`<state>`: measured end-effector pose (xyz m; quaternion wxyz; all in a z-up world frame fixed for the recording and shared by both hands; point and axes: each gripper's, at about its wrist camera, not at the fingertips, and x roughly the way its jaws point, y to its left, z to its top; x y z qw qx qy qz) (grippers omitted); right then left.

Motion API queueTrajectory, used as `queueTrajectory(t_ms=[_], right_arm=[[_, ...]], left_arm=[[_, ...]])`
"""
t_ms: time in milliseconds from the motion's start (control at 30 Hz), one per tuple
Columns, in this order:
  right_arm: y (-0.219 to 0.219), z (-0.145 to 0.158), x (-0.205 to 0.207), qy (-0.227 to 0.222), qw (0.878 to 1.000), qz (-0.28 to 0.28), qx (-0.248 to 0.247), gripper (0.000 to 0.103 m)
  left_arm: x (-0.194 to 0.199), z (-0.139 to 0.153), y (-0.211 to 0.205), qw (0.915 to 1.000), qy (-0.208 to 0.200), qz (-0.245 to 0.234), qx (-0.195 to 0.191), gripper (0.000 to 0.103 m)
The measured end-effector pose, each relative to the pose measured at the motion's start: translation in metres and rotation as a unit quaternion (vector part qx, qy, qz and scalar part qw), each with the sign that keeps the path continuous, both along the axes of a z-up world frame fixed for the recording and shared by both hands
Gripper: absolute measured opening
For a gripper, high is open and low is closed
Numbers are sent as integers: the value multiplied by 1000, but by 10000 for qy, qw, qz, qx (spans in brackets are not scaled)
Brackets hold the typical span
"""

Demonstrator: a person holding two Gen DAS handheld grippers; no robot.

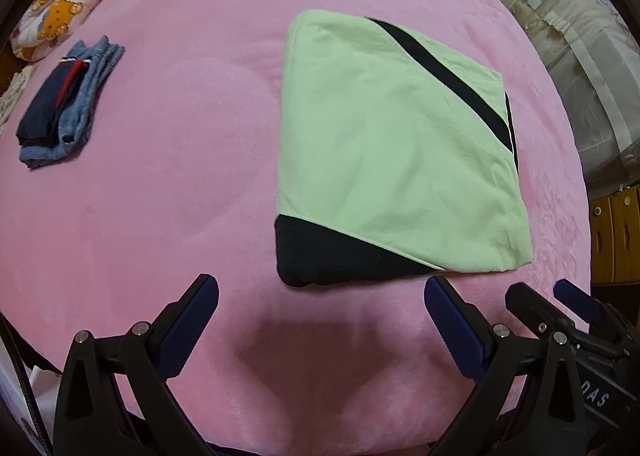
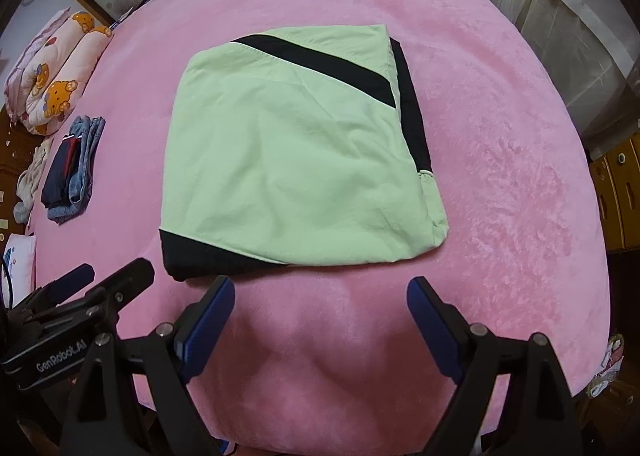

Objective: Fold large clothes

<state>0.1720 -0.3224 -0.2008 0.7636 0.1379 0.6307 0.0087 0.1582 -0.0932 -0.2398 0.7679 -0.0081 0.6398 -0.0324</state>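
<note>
Pink plush bedding [image 2: 500, 160] fills both wrist views, with pale curtains at the far right edge. At far left, a teddy-bear print quilt [image 1: 68, 4] lies rolled at the bed's edge, and just in front of it sits a small stack of folded denim and navy clothes [image 1: 64, 104]. Moving right, my left gripper [image 1: 320, 308] hangs over bare blanket with its blue-padded fingers [image 1: 188, 328] spread wide and nothing between them. Centre frame, the light green garment with black panels [image 2: 296, 160] lies folded into a flat, roughly square packet on the bedding, just beyond both sets of fingertips. Beside it, my right gripper [image 2: 320, 304] is likewise released, its jaws apart and empty, close alongside the left tool.
</note>
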Motion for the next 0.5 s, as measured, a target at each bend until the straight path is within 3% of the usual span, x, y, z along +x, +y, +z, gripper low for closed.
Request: queueTrajectory(t_ms=[300, 500], right_arm=[[-39, -33, 16, 29, 9986, -336, 398, 88], [-87, -64, 48, -112, 9935, -692, 897, 88]], left_arm=[[26, -32, 0, 9996, 226, 3, 145, 102], [63, -59, 12, 9983, 476, 340, -46, 102]])
